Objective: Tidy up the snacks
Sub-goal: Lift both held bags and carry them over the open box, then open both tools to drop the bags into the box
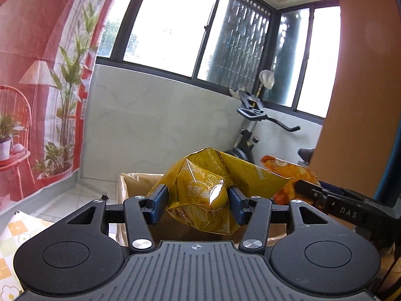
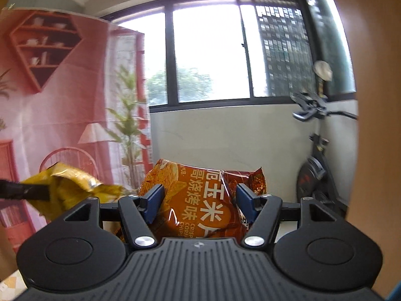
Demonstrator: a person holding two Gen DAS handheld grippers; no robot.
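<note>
My left gripper [image 1: 198, 202] is shut on a crumpled yellow snack bag [image 1: 208, 188] and holds it up in the air above an open cardboard box [image 1: 130, 188]. My right gripper [image 2: 199, 204] is shut on an orange corn chips bag [image 2: 200, 198], also held aloft. In the left wrist view the orange bag [image 1: 288, 175] and the right gripper [image 1: 325, 198] sit just to the right. In the right wrist view the yellow bag [image 2: 67, 188] shows at the left, level with the orange one.
An exercise bike [image 1: 253, 125] stands by the window wall on the right. A wooden panel [image 1: 363, 75] rises at the far right. A red printed backdrop [image 1: 37, 87] hangs on the left. A checked cloth [image 1: 10, 240] lies at the lower left.
</note>
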